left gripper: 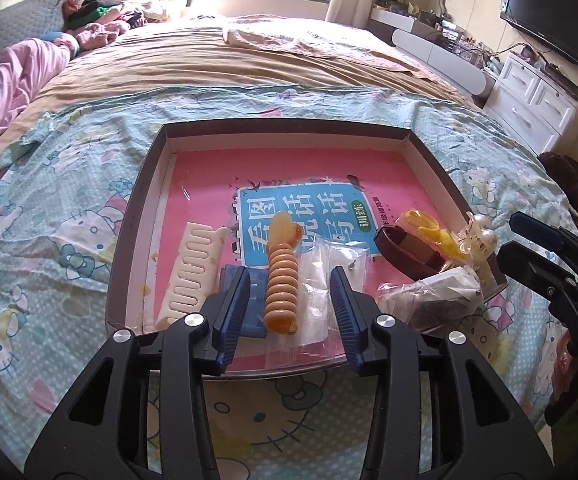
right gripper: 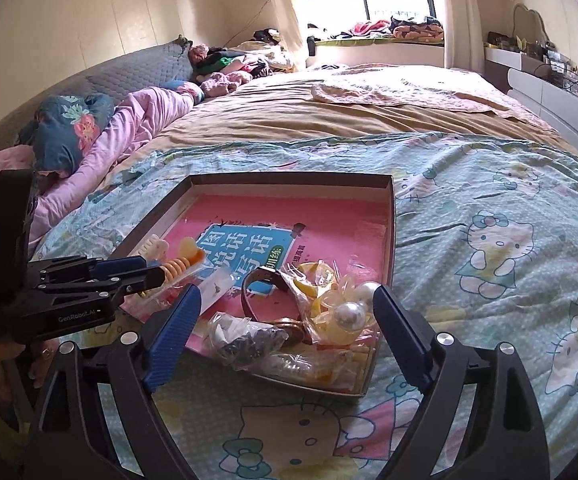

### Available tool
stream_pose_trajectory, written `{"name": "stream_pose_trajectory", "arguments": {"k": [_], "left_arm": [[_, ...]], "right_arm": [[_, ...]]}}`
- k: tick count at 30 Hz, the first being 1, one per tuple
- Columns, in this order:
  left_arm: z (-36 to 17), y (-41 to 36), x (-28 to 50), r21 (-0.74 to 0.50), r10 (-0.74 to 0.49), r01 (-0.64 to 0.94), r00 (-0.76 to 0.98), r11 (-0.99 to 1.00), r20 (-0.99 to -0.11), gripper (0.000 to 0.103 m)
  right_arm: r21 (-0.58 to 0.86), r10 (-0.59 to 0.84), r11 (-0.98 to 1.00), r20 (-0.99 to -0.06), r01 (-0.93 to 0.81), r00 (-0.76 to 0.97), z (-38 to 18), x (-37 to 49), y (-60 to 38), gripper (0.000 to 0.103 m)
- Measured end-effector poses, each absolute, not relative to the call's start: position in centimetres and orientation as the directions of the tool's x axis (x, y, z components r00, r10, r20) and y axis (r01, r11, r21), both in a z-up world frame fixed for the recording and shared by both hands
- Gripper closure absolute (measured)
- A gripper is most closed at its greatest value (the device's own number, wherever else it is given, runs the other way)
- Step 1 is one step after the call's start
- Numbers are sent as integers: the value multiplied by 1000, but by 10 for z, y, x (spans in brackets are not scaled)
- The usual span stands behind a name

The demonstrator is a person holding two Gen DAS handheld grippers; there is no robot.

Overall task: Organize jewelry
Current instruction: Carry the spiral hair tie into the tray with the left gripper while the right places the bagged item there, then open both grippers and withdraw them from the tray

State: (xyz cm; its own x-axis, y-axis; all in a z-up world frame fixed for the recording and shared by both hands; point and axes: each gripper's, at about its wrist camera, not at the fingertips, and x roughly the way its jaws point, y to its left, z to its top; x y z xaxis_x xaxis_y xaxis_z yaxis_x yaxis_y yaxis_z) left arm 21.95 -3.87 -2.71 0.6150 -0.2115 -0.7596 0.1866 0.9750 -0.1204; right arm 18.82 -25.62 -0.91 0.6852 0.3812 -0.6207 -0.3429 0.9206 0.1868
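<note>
A shallow cardboard box (left gripper: 289, 131) with a pink book cover as its floor lies on the bed. My left gripper (left gripper: 291, 280) is open, its jaws on either side of an orange spiral hair clip (left gripper: 282, 280) and a clear plastic bag (left gripper: 325, 280). A white comb (left gripper: 193, 276) lies to the left. My right gripper (right gripper: 287, 306) is open above the box's near right corner, over a pearl hair claw (right gripper: 349, 312), a yellow clip (right gripper: 309, 276), a dark leather bracelet (right gripper: 257, 280) and a bag of dark beads (right gripper: 245, 338).
The box (right gripper: 389, 216) sits on a Hello Kitty sheet (right gripper: 489, 240). A pink quilt (right gripper: 137, 128) and pillows lie at the left. A white drawer chest (left gripper: 537, 100) and a wall television (left gripper: 549, 20) stand at the right.
</note>
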Motion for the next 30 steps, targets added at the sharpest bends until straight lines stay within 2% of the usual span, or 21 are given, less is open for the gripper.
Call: {"name": "stream_pose_trajectory", "arguments": {"k": [3, 9, 11, 13, 14, 18, 30], "left_arm": [[-24, -38, 217, -123, -212, 184, 621, 975, -755, 62], [-11, -34, 211, -122, -200, 164, 652, 979, -732, 39], [-6, -33, 207, -123, -200, 162, 662, 979, -722, 37], [0, -32, 202, -125, -200, 159, 672, 979, -713, 29], [4, -32, 200, -122, -198, 158, 679, 980, -707, 21], [17, -33, 189, -111, -192, 160, 704, 981, -684, 11], [40, -25, 149, -117, -182, 139, 740, 983, -647, 10]], "right_arm": [[181, 379, 921, -618, -345, 689, -5, 186, -256, 14], [177, 379, 921, -600, -346, 704, 7, 179, -257, 9], [183, 385, 920, -593, -347, 707, 12, 177, -258, 7], [178, 385, 920, -585, -349, 714, 18, 173, -257, 6], [174, 382, 921, -581, -350, 718, 21, 171, -258, 6], [172, 384, 921, -558, -351, 735, 33, 161, -259, 5], [143, 390, 917, -522, -373, 759, 52, 123, -259, 5]]}}
